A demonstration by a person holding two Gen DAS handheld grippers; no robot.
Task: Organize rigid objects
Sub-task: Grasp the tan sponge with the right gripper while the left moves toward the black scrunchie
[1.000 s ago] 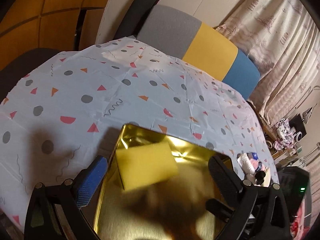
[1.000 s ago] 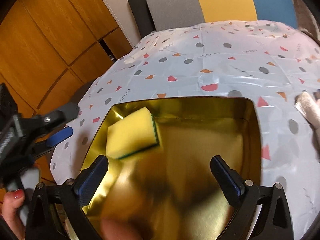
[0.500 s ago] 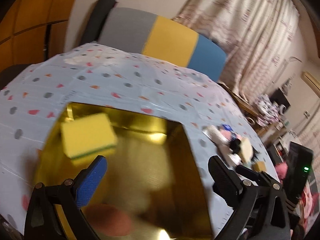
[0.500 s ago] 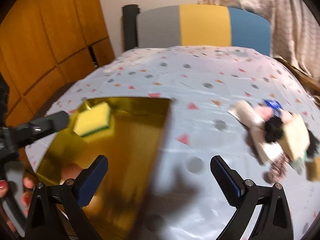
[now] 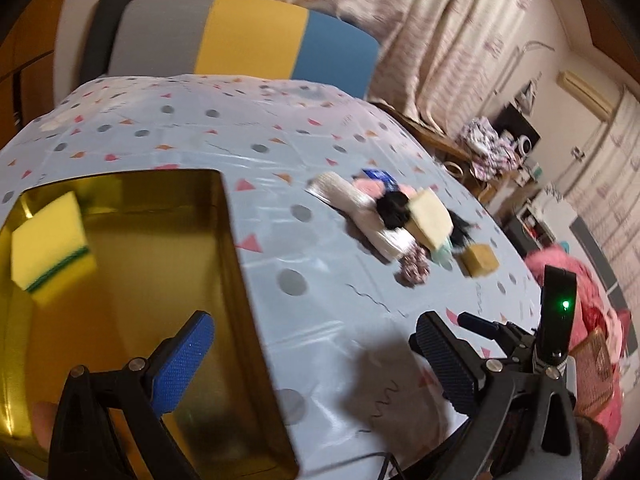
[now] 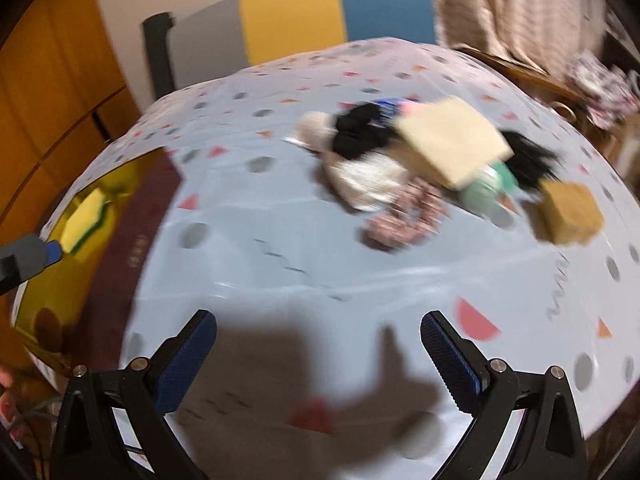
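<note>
A gold box [image 5: 236,264] sits on the patterned tablecloth, with a yellow-and-green sponge [image 5: 48,244] inside at its far left corner. The same gold box [image 6: 36,280] and sponge [image 6: 86,220] show at the left of the right wrist view. A pile of mixed items lies on the cloth: a beige flat block [image 6: 452,144], a tan sponge cube [image 6: 570,212], a mint object [image 6: 486,188], black fluffy stuff [image 6: 360,128] and a pink patterned scrunchie [image 6: 404,216]. My left gripper [image 5: 312,364] is open over the box's right wall. My right gripper [image 6: 318,360] is open above bare cloth, short of the pile.
A chair with grey, yellow and blue back [image 5: 248,44] stands behind the table. Curtains [image 5: 440,40] and cluttered shelves [image 5: 500,144] fill the right. Wooden cabinets [image 6: 48,80] are at the left. A device with a green light [image 5: 560,312] is beside my left gripper.
Both grippers have swung right, away from over the gold box toward the pile of items. The box has slid to the left of both views. Both stay open.
</note>
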